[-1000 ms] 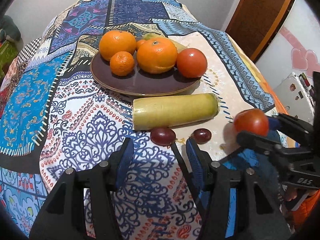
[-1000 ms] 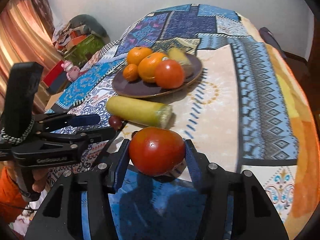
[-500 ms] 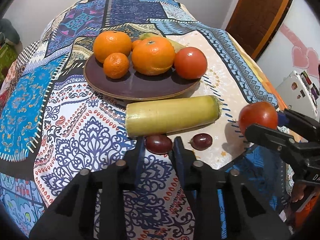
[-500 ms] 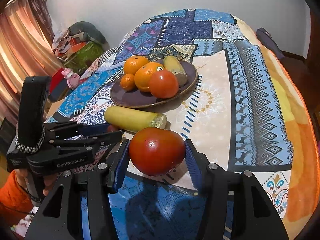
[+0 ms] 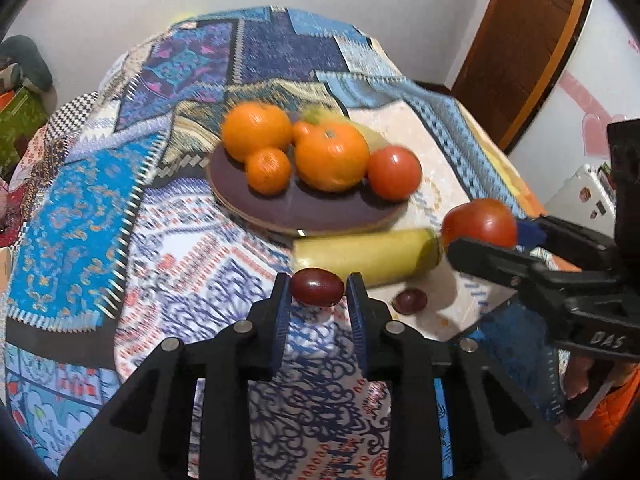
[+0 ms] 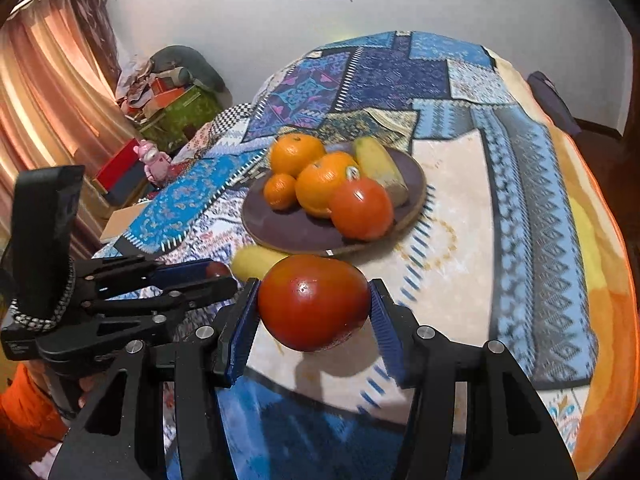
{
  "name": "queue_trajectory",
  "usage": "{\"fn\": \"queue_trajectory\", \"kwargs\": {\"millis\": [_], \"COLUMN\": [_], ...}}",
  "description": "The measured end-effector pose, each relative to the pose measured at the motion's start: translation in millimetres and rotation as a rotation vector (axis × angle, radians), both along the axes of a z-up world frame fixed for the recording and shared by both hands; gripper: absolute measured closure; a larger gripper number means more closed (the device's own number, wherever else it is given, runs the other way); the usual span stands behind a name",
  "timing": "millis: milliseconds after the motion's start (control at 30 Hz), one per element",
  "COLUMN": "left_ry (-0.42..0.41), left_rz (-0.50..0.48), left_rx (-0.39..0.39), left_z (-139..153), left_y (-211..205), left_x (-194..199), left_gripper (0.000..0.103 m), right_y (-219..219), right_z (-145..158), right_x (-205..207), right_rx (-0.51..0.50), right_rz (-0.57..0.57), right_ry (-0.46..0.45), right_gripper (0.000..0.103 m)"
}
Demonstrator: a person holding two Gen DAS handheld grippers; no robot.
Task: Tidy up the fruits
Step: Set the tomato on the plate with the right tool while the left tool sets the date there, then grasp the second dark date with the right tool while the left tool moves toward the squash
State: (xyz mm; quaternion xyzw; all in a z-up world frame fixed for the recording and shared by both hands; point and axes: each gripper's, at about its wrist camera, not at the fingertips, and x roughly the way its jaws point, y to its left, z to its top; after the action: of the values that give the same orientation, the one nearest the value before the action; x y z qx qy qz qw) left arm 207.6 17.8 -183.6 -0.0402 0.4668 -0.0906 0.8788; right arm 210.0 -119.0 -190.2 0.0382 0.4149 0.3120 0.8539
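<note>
My left gripper [image 5: 318,294] is shut on a dark red grape [image 5: 317,291], held just above the patterned tablecloth. In the right wrist view my right gripper [image 6: 314,304] is shut on a red tomato [image 6: 314,302] and hangs above the cloth, in front of the brown plate [image 6: 288,228]. The plate [image 5: 304,208] carries several oranges, a second tomato [image 5: 394,172] and a yellow-green fruit. A long yellow-green fruit [image 5: 360,258] lies on the cloth before the plate. A second grape [image 5: 410,301] lies beside it. The left gripper [image 6: 218,278] also shows at left in the right wrist view.
The tablecloth drops away at the table's rounded edges. A wooden door [image 5: 520,40] and a white box [image 5: 580,196] stand to the right. Curtains [image 6: 48,80] and piled clutter [image 6: 172,96] sit to the left. An orange sleeve [image 6: 28,412] shows behind the left gripper.
My left gripper moved up to the nearer grape, shut on it and lifted it off the cloth. The right gripper, still holding the tomato, drifted closer to the plate.
</note>
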Motion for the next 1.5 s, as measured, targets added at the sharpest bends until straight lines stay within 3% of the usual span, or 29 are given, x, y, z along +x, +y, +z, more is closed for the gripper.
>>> {"fn": "queue_trajectory", "kwargs": {"millis": [333, 833, 1067, 1167, 1267, 1500], "left_ry": [-0.033, 0.01, 0.028, 0.028, 0.017, -0.013], "left_rz": [0.042, 0.047, 0.047, 0.049, 0.05, 0.054], "left_rx": [-0.018, -0.024, -0.034, -0.036, -0.032, -0.034], "left_z": [13, -12, -17, -16, -11, 6], "left_y": [30, 38, 37, 37, 37, 38], "left_x": [33, 72, 74, 71, 67, 52], "left_gripper": [0.075, 0.075, 0.074, 0.069, 0.067, 0.067], "right_y": [38, 60, 60, 58, 53, 39], "right_z": [-7, -19, -18, -17, -10, 5], "right_x": [29, 43, 45, 44, 41, 28], "right_rx": [-0.034, -0.084, -0.084, -0.072, -0.056, -0.049], "right_rz": [0.04, 0.083, 0.084, 0.08, 0.071, 0.051], "right_ry": [-0.006, 0.003, 0.015, 0.023, 0.005, -0.04], "right_gripper": [0.053, 0.052, 0.053, 0.051, 0.045, 0.044]}}
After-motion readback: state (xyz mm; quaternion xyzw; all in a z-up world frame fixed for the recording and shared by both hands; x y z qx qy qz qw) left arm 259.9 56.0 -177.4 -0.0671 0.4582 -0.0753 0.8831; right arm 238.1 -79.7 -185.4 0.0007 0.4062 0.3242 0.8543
